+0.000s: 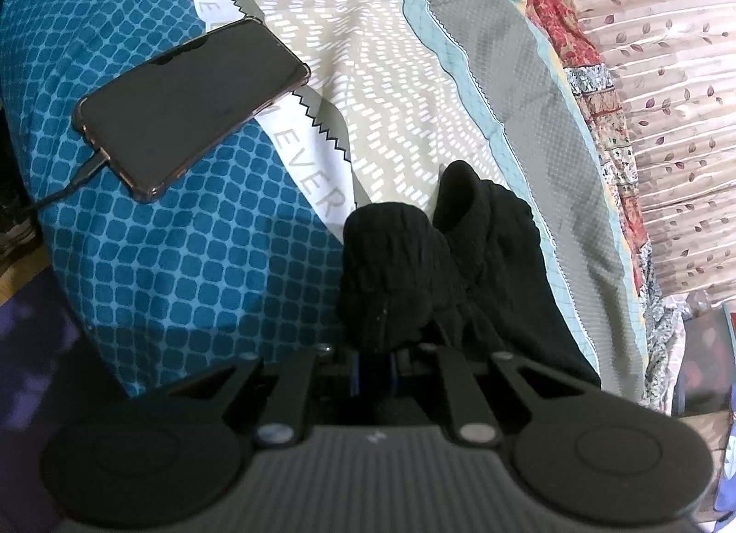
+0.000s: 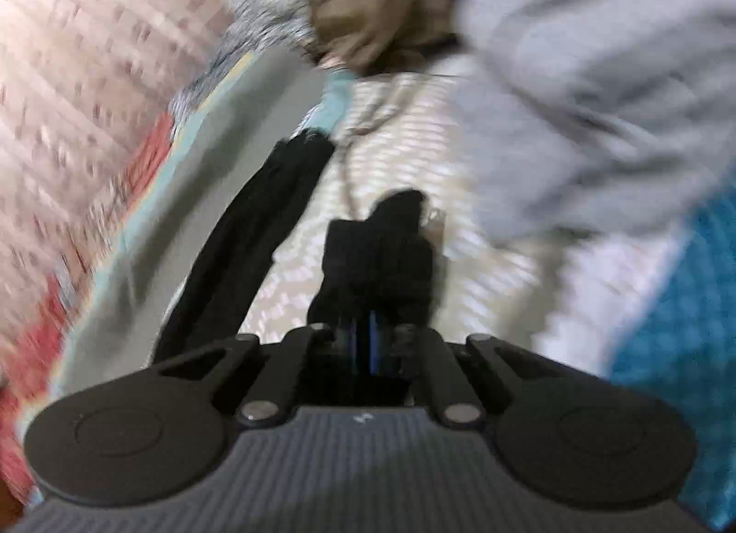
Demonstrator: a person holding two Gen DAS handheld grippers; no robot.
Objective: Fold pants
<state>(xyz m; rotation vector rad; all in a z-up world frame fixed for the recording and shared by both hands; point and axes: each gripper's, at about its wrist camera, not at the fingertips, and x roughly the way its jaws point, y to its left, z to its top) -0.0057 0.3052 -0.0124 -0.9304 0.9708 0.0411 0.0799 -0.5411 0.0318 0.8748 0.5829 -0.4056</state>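
The black knitted pants (image 1: 441, 257) bunch up right in front of my left gripper (image 1: 375, 349), whose jaws stand close together on the fabric; the cloth hides the fingertips. The pants trail to the right and down over the bedspread. In the blurred right wrist view my right gripper (image 2: 375, 284) is shut on another bunch of the black pants (image 2: 377, 252). A long black strip of them (image 2: 248, 247) stretches away to the left over the bed.
A patterned bedspread (image 1: 391, 72) in blue, beige and grey covers the bed. A dark phone (image 1: 193, 105) on a cable lies at the left. A floral quilt (image 1: 667, 118) lies at the right. A grey garment (image 2: 598, 118) lies at the right in the right wrist view.
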